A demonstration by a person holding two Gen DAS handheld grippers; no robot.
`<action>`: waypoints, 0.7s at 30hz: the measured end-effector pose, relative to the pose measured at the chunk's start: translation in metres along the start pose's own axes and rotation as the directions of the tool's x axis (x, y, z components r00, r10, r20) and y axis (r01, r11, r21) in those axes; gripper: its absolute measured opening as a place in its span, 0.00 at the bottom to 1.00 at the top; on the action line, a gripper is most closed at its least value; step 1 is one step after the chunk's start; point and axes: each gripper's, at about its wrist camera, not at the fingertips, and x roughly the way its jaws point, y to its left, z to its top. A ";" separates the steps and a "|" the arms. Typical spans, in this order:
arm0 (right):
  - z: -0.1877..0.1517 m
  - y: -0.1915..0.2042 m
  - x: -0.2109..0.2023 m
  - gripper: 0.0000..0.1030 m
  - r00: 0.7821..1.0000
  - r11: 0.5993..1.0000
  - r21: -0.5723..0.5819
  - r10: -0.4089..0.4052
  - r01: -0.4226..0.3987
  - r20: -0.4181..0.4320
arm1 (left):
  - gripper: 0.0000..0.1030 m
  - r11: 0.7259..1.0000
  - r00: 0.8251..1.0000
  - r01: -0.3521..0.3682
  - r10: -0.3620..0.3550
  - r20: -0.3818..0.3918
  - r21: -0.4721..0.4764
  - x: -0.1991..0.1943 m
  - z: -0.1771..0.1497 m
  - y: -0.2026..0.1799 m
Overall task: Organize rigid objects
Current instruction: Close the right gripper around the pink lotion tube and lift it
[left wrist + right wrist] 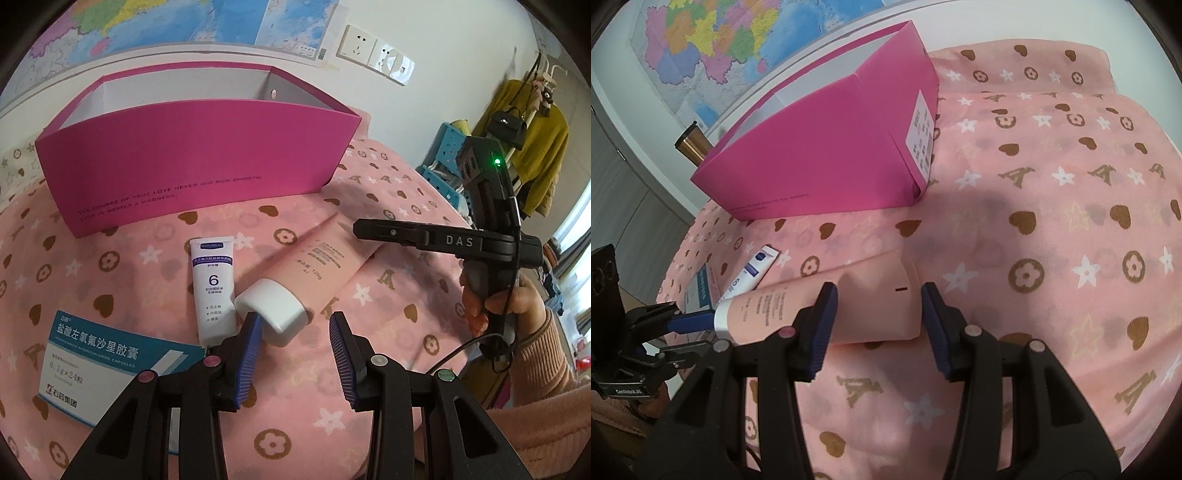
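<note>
1. The medicine box (pixel 110 354) is partly hidden behind the left gripper (pixel 295 347), and its small print is hard to read. In the right wrist view only a sliver of it shows past the small white tube (pixel 750 273).
2. A magenta box (pixel 192 162) stands open-topped at the back of the pink patterned cloth (pixel 369 369), with a copper-coloured flask (pixel 692 144) poking out behind it. A map (pixel 166 26) hangs on the wall.
3. The large pink tube (pixel 332 254) lies flat on the cloth, its white cap (pixel 271 310) pointing at the left gripper, whose jaws stand apart with one blue pad at the cap.
4. The right gripper (pixel 877 321) is spread wide across the tube's crimped end, both pads beside it, not squeezing.
</note>
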 end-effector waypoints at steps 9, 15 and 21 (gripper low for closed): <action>-0.001 0.003 -0.007 0.48 1.000 1.000 0.004 0.005 -0.005 0.023 | 0.43 1.000 1.000 -0.004 0.005 0.015 -0.004 0.000 0.009 0.000; 0.002 0.006 -0.019 0.48 0.999 1.000 -0.001 0.002 -0.002 0.053 | 0.43 1.000 1.000 -0.006 0.006 0.031 0.004 -0.002 0.013 0.000; 0.005 0.012 -0.027 0.48 0.997 1.000 -0.012 -0.002 0.003 0.076 | 0.43 1.000 0.998 -0.005 0.004 0.064 0.014 -0.009 0.019 0.000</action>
